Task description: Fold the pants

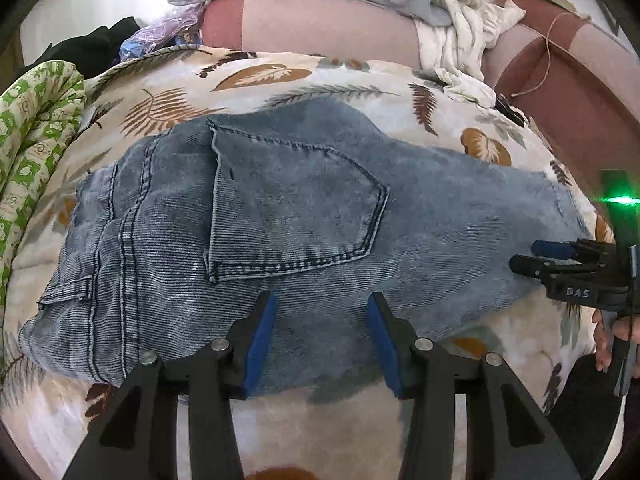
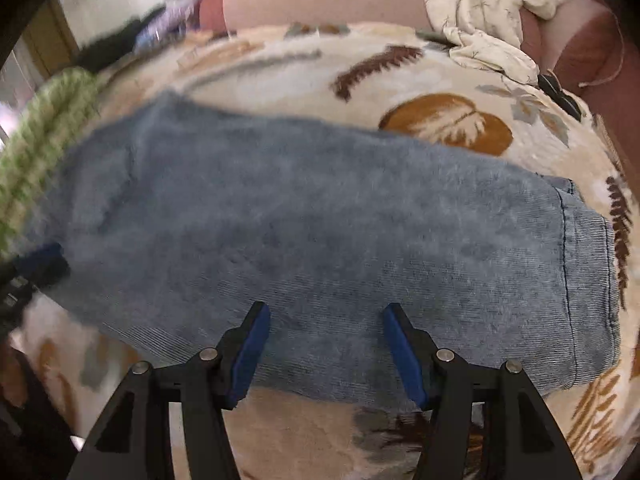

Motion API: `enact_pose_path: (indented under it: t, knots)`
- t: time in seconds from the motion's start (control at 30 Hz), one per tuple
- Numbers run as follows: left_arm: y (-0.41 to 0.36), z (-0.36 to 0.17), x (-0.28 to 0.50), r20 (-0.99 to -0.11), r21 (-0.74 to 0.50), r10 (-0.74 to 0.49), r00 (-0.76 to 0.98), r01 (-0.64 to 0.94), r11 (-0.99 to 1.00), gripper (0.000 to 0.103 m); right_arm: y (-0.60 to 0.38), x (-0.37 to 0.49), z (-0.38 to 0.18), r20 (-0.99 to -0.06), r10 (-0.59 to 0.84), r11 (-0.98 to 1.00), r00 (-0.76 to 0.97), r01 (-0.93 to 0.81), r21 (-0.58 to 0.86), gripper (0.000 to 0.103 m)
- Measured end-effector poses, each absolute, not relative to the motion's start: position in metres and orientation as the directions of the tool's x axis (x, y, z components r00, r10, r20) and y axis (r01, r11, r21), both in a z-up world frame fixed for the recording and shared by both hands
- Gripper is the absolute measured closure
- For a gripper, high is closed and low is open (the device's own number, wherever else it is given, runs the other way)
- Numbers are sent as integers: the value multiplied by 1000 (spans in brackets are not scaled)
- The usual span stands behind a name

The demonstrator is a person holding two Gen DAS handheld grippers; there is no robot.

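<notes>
Two grippers over bed. Leaf-print blanket covers bed; jeans lie folded flat across it, back pocket up, hem at right. Left gripper jaws apart, nothing between. Right gripper jaws apart above jeans' near edge, empty.

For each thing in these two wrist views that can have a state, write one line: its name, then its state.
jeans: folded lengthwise, lying flat on the blanket, back pocket facing up.
left gripper: open, jaws apart over the near edge of the jeans, nothing clamped.
right gripper: open, jaws apart above the leg end, nothing clamped.
leaf-print blanket: spread out under the jeans.
white cloth: crumpled at the far edge.
green patterned quilt: rolled up at the left.
</notes>
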State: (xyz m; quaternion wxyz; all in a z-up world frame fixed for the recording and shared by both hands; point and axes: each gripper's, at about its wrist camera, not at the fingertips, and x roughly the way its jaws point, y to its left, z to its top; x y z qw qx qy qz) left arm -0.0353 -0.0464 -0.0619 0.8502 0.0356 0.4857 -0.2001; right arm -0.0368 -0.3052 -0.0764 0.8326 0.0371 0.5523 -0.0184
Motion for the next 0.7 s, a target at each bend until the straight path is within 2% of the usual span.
enact_pose_path:
  t: [0.2, 0.33, 0.5, 0.7]
  knots:
    - [-44, -58, -39, -820, -122, -310, 480, 383, 916, 54, -313, -35, -73, -937, -20, 996, 349, 89, 12, 41]
    - [-41, -50, -40, -791, -185, -365, 491, 377, 907, 54, -304, -6, -37, -898, 162, 984, 410, 7, 181, 40]
    - [-41, -47, -38, -781, -206, -388, 489, 385, 900, 54, -269, 57, -10, -791, 439, 895, 426, -126, 428, 40]
    - [-38, -60, -28, -811, -263, -406, 422, 356, 897, 54, -261, 136, -33, -751, 549, 821, 368, -67, 568, 40]
